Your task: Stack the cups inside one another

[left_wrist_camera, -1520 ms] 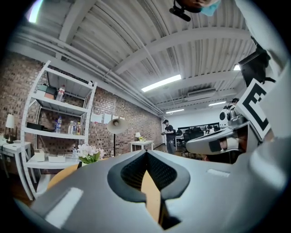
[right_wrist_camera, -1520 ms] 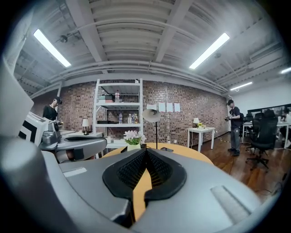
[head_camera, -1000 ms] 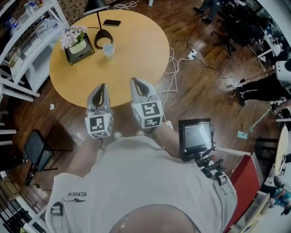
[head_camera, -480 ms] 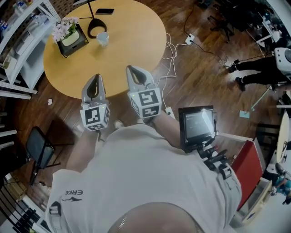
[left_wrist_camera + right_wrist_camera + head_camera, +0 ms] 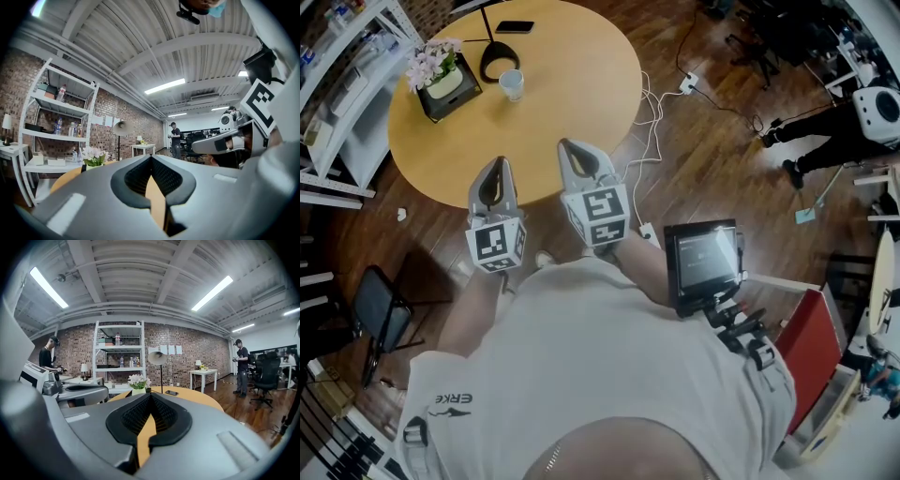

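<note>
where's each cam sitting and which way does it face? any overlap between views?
Head view: on the person's head, facing steeply down at the round table; shows the shirt, left gripper, right gripper.
Left gripper view: on the left gripper, facing level across the table toward the shelving; its shut jaws fill the bottom, right gripper at right.
Right gripper view: on the right gripper, facing likewise; shut jaws below, left gripper at left.
Shared: all three show the table and flowers.

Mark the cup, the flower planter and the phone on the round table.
cup [image 5: 512, 85], head view, on its pale side wall.
flower planter [image 5: 461, 94], head view, on the dark box's edge.
phone [image 5: 516, 26], head view, middle of its dark face.
</note>
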The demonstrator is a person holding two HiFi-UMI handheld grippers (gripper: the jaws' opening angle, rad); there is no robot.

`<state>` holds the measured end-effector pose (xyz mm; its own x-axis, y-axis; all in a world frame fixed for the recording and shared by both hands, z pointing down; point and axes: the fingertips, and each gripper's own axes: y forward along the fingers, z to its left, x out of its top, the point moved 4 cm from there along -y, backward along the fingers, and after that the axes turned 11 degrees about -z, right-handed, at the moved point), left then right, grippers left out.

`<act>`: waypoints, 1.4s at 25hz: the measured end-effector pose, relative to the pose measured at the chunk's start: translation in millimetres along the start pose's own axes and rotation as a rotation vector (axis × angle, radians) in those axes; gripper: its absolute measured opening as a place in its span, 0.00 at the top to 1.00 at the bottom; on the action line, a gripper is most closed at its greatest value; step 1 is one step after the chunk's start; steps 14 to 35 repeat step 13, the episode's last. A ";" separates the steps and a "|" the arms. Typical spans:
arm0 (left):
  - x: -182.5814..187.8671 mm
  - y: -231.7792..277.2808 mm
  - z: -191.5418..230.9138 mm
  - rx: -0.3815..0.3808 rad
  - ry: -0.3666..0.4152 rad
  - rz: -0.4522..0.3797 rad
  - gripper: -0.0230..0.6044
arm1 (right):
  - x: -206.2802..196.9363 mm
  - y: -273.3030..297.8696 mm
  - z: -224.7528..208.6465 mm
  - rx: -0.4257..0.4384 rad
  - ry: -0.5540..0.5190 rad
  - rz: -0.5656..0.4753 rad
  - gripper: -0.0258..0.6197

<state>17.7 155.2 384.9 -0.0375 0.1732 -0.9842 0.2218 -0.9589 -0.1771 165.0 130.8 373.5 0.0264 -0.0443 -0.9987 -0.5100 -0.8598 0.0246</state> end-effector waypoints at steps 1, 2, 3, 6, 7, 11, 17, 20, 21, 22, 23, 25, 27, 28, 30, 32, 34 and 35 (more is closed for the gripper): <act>-0.4 0.7 1.2 0.000 0.000 -0.001 0.96 | -0.1 1.3 0.4 0.000 -0.002 0.000 0.94; -0.6 1.6 2.0 -0.001 0.000 -0.002 0.96 | 0.0 2.3 0.6 -0.001 -0.003 0.000 0.94; -0.7 2.4 2.6 -0.003 0.000 -0.003 0.96 | 0.4 3.2 0.7 -0.002 -0.005 -0.001 0.94; -0.3 4.5 5.0 -0.008 -0.003 -0.009 0.96 | 2.0 7.0 2.4 -0.003 -0.010 -0.006 0.94; -0.1 5.3 6.2 -0.010 -0.003 -0.011 0.96 | 2.8 8.8 3.4 -0.003 -0.012 -0.009 0.94; 0.2 10.1 12.4 -0.018 -0.004 -0.017 0.96 | 5.1 17.4 7.6 -0.004 -0.021 -0.014 0.94; 0.0 12.2 16.2 -0.020 -0.004 -0.017 0.96 | 5.4 21.8 9.9 -0.004 -0.023 -0.013 0.94; 0.0 12.2 16.2 -0.020 -0.004 -0.017 0.96 | 5.4 21.8 9.9 -0.004 -0.023 -0.013 0.94; 0.0 12.2 16.2 -0.020 -0.004 -0.017 0.96 | 5.4 21.8 9.9 -0.004 -0.023 -0.013 0.94; 0.0 12.2 16.2 -0.020 -0.004 -0.017 0.96 | 5.4 21.8 9.9 -0.004 -0.023 -0.013 0.94; 0.0 12.2 16.2 -0.020 -0.004 -0.017 0.96 | 5.4 21.8 9.9 -0.004 -0.023 -0.013 0.94; 0.0 12.2 16.2 -0.020 -0.004 -0.017 0.96 | 5.4 21.8 9.9 -0.004 -0.023 -0.013 0.94; 0.0 12.2 16.2 -0.020 -0.004 -0.017 0.96 | 5.4 21.8 9.9 -0.004 -0.023 -0.013 0.94; 0.0 12.2 16.2 -0.020 -0.004 -0.017 0.96 | 5.4 21.8 9.9 -0.004 -0.023 -0.013 0.94; 0.0 12.2 16.2 -0.020 -0.004 -0.017 0.96 | 5.4 21.8 9.9 -0.004 -0.023 -0.013 0.94; 0.0 12.2 16.2 -0.020 -0.004 -0.017 0.96 | 5.4 21.8 9.9 -0.004 -0.023 -0.013 0.94; 0.0 12.2 16.2 -0.020 -0.004 -0.017 0.96 | 5.4 21.8 9.9 -0.004 -0.023 -0.013 0.94; 0.0 12.2 16.2 -0.020 -0.004 -0.017 0.96 | 5.4 21.8 9.9 -0.004 -0.023 -0.013 0.94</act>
